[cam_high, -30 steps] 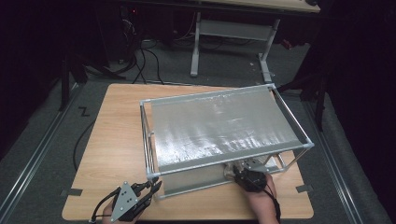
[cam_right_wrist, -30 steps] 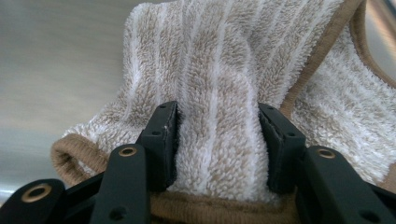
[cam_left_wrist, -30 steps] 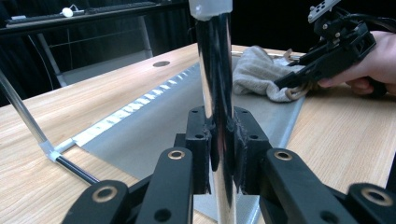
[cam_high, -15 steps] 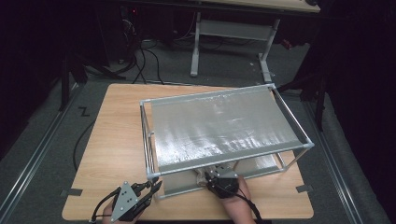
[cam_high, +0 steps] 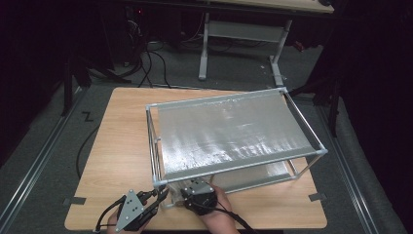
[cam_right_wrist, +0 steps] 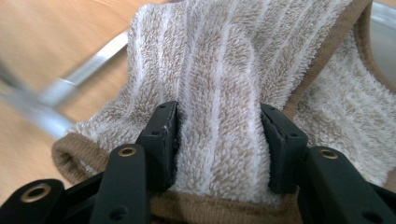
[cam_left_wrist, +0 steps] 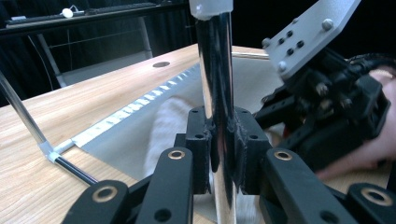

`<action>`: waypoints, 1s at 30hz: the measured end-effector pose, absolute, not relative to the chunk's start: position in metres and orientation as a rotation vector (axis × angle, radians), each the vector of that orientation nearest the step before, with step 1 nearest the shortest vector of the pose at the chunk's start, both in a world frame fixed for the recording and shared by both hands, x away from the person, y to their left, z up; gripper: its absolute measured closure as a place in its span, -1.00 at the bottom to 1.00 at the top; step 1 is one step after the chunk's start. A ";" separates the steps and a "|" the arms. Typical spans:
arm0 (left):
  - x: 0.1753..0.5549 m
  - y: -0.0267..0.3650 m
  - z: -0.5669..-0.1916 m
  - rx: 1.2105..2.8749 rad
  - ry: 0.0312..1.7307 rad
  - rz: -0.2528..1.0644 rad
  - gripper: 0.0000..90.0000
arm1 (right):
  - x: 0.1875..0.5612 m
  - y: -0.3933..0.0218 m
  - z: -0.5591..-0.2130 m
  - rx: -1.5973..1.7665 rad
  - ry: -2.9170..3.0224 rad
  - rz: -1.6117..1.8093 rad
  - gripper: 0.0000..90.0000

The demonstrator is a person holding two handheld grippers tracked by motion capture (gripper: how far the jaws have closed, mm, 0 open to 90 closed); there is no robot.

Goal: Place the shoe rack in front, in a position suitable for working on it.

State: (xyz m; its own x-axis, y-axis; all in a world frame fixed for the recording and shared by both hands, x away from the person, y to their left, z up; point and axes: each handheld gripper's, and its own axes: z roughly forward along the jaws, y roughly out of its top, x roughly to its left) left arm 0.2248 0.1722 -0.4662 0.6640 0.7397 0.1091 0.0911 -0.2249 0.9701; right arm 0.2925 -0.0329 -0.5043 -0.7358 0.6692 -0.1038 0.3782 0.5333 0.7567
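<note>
Wooden tabletop point(cam_high: 117, 141) carries my metal rack point(cam_high: 234, 131) mid-frame. At the lower edge, my left gripper point(cam_left_wrist: 223, 154) is clamped on the rack's corner post point(cam_left_wrist: 215, 93); my right gripper point(cam_right_wrist: 217, 140) pinches a striped towel point(cam_right_wrist: 224, 65) beside it.

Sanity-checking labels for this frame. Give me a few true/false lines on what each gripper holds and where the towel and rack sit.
1. The left gripper is clamped on an upright metal post of the rack. True.
2. The right gripper is open and holds nothing. False: its jaws pinch a fold of the striped towel.
3. The rack stands on a wooden table. True.
4. The towel lies on top of the rack's silver shelf. False: it is low at the rack's near corner, under the shelf.
</note>
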 end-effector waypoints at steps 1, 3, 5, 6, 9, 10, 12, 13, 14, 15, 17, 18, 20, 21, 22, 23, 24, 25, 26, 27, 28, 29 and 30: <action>0.225 0.172 -0.466 1.718 0.676 0.693 0.74 | 0.289 -0.027 -0.504 0.866 2.403 1.042 0.12; 0.225 0.172 -0.466 1.715 0.677 0.692 0.74 | 0.289 -0.016 -0.504 0.823 2.416 1.071 0.07; 0.225 0.172 -0.466 1.714 0.677 0.691 0.75 | 0.282 -0.009 -0.503 0.904 2.447 1.043 0.03; 0.225 0.172 -0.466 1.713 0.677 0.690 0.75 | 0.285 -0.007 -0.504 0.845 2.434 1.068 0.01; 0.225 0.172 -0.467 1.710 0.678 0.689 0.75 | 0.286 -0.007 -0.505 0.815 2.426 1.072 -0.01; 0.225 0.172 -0.467 1.710 0.678 0.690 0.75 | 0.286 -0.007 -0.505 0.815 2.426 1.072 0.00; 0.225 0.172 -0.467 1.710 0.680 0.690 0.75 | 0.285 -0.007 -0.505 0.808 2.428 1.065 0.03; 0.225 0.172 -0.467 1.710 0.681 0.691 0.75 | 0.285 -0.007 -0.505 0.798 2.433 1.067 0.06; 0.225 0.172 -0.467 1.710 0.681 0.692 0.75 | 0.290 -0.007 -0.507 0.707 2.409 1.086 0.11; 0.225 0.172 -0.467 1.710 0.683 0.693 0.75 | 0.291 -0.007 -0.507 0.667 2.405 1.091 0.17; 0.225 0.172 -0.467 1.710 0.682 0.695 0.74 | 0.288 -0.006 -0.507 0.638 2.424 1.085 0.32; 0.225 0.172 -0.467 1.710 0.682 0.694 0.75 | 0.288 -0.005 -0.507 0.606 2.419 1.085 0.38; 0.225 0.172 -0.467 1.709 0.682 0.695 0.75 | 0.288 -0.004 -0.508 0.553 2.410 1.093 0.48; 0.225 0.172 -0.467 1.709 0.682 0.695 0.75 | 0.288 -0.004 -0.507 0.538 2.410 1.094 0.53; 0.225 0.172 -0.467 1.709 0.682 0.696 0.74 | 0.289 -0.004 -0.507 0.537 2.411 1.096 0.56; 0.225 0.172 -0.467 1.710 0.681 0.698 0.75 | 0.289 -0.005 -0.507 0.544 2.415 1.104 0.58; 0.225 0.172 -0.467 1.710 0.680 0.698 0.74 | 0.290 -0.006 -0.507 0.548 2.415 1.109 0.60; 0.225 0.172 -0.467 1.710 0.680 0.698 0.74 | 0.292 -0.007 -0.506 0.536 2.414 1.125 0.61; 0.225 0.172 -0.467 1.710 0.679 0.699 0.74 | 0.290 -0.008 -0.504 0.575 2.419 1.124 0.62; 0.225 0.172 -0.467 1.712 0.679 0.700 0.74 | 0.282 -0.009 -0.501 0.728 2.444 1.092 0.62; 0.225 0.172 -0.467 1.709 0.679 0.700 0.74 | 0.279 -0.010 -0.498 0.795 2.452 1.089 0.62; 0.225 0.172 -0.467 1.709 0.679 0.700 0.74 | 0.283 -0.013 -0.497 0.724 2.421 1.121 0.63; 0.225 0.172 -0.467 1.709 0.680 0.700 0.74 | 0.284 -0.017 -0.494 0.701 2.402 1.133 0.62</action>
State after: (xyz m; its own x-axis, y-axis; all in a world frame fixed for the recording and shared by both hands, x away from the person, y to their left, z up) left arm 0.2248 0.1718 -0.4669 0.6592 0.7439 0.1096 0.0879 -0.2209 0.9713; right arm 0.2839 -0.0170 -0.4940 -0.7979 0.5878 -0.1340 0.2706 0.5478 0.7917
